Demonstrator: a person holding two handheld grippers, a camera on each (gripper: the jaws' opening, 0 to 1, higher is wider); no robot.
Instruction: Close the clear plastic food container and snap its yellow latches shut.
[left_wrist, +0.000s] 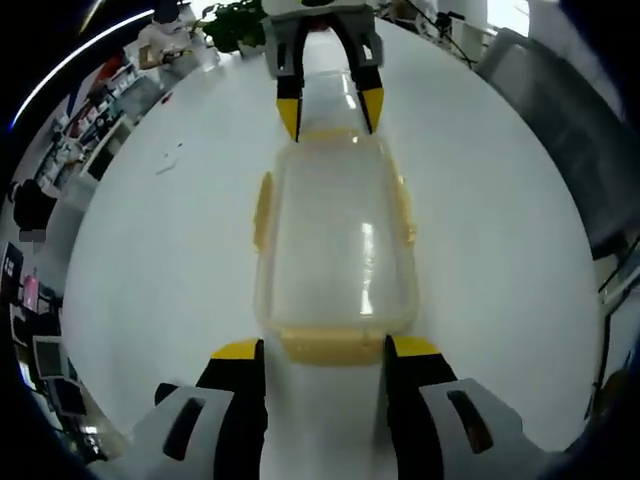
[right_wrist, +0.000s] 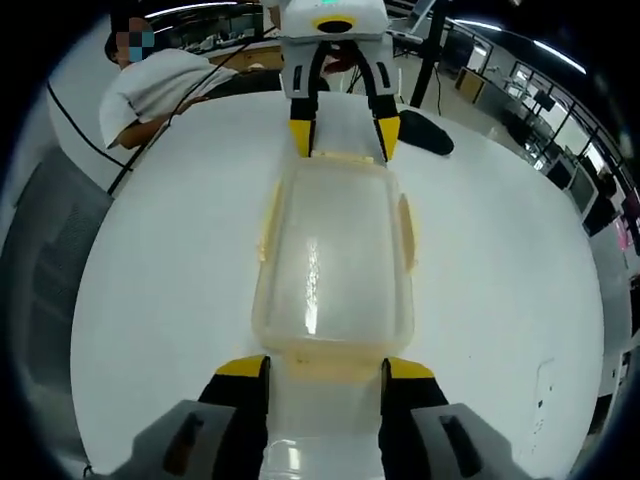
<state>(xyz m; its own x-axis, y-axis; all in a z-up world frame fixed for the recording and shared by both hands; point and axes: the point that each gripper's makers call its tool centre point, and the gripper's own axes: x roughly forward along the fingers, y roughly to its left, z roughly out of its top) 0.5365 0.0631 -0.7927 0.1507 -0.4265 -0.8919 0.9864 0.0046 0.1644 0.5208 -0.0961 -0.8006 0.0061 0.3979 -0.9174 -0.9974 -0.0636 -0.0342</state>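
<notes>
Container (left_wrist: 338, 250) of clear plastic lies flat on the white table (left_wrist: 160, 260), its lid on top, lengthwise between the 2 grippers, which face each other from its 2 short ends. Nothing can be made out inside it through the cloudy lid.

From the left gripper view, the left gripper (left_wrist: 324, 350) comes up from the bottom with its 2 yellow-tipped jaws apart, 1 on each side of the yellow latch (left_wrist: 334, 345) at the near short end; the tips sit just beside the container's corners, and I cannot tell whether they touch it. Across the container, the right gripper (left_wrist: 330, 108) points back toward the camera, its jaws also spread, the tips at the far short end around the latch there. 2 more yellow latches, 1 on each long side (left_wrist: 263, 210), stick out a little from the rim; whether they are snapped down I cannot tell.

The right gripper view gives the same layout from the other end: the right gripper (right_wrist: 325, 368) has its jaws apart at the near end latch (right_wrist: 325, 372), and the left gripper (right_wrist: 343, 140) stands opposite with open jaws at the far end. Beyond the table edge, a person in a white shirt (right_wrist: 150, 85) leans at the upper left, and a dark object (right_wrist: 425, 135) lies on the table behind the left gripper.
</notes>
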